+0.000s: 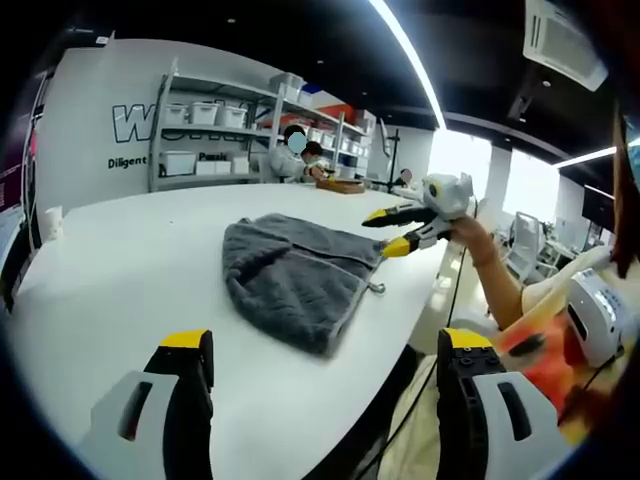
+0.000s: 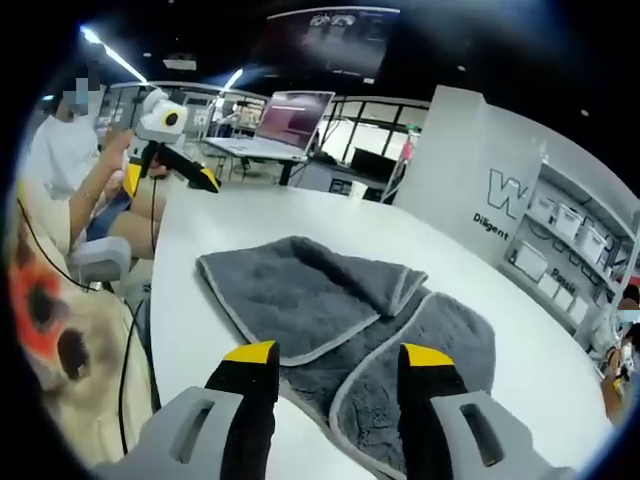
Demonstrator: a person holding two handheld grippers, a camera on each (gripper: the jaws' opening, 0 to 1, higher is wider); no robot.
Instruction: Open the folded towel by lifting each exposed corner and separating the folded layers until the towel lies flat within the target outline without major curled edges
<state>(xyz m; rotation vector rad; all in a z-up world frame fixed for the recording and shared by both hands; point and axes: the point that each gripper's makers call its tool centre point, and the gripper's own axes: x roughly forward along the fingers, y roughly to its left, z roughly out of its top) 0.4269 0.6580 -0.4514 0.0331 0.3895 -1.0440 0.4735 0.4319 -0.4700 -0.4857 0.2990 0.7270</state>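
The grey towel (image 2: 340, 320) lies part-folded on the white table (image 2: 250, 215); the right gripper (image 2: 340, 360) hangs over its near edge, jaws wide, probably to take a corner. The left gripper (image 1: 325, 345) waits well back, also wide, holding nothing.

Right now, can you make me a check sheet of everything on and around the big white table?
Surface: white table, bare around the towel.
Job's things: grey towel, partly folded, layers overlapping; no target outline seen.
Clutter: nothing seen on the table near the towel.
Tongs: right tongs open above the towel; left tongs open, off the towel.
Cables: black cable hanging beside the table.
Surroundings: shelves with bins, laptop.
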